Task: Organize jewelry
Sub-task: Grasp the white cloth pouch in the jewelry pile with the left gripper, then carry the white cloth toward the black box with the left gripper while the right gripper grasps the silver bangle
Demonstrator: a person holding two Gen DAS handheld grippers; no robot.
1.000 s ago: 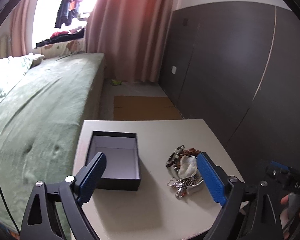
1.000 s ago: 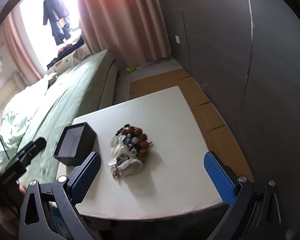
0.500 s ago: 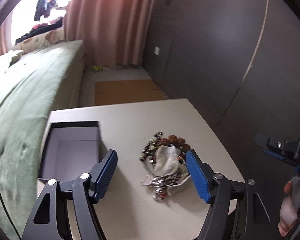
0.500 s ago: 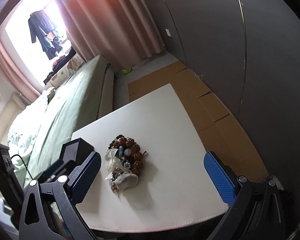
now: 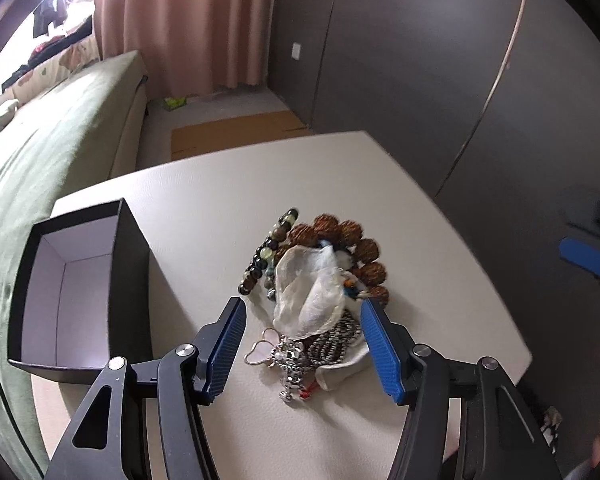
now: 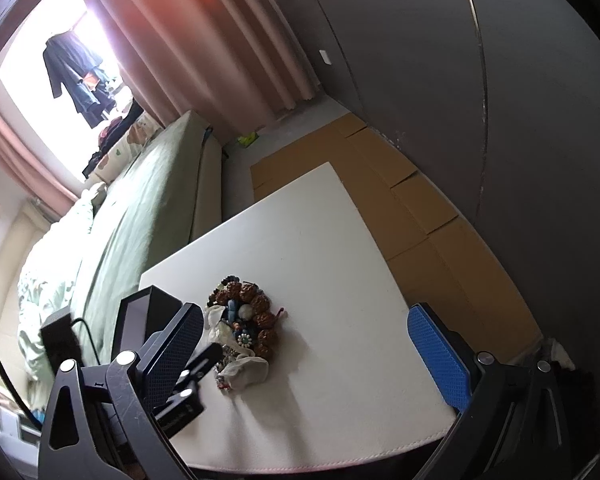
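A heap of jewelry (image 5: 312, 280) lies mid-table: brown bead bracelet, dark bead string, silver chains and a white pouch on top. It also shows in the right wrist view as the jewelry heap (image 6: 244, 320). My left gripper (image 5: 302, 306) hangs low over the heap's near part. Its jaws are closing, with the pouch and chains between the blue pads (image 5: 224, 344), and I see no pad pressing on them. Left of the heap stands an open, empty black box (image 5: 72, 292). My right gripper (image 6: 304, 312) stays wide open near the table's front edge, with nothing between its fingers.
The white table (image 5: 220, 200) is small, with its edges close on all sides. A green bed (image 5: 60, 140) runs along the left. Cardboard sheets (image 6: 400, 208) cover the floor beyond and right of the table. Dark wall panels (image 5: 420, 60) stand to the right.
My left gripper has dropped down and forward onto the jewelry heap, and its jaws have narrowed around it. The right gripper's view has rolled a little; its jaws stay wide.
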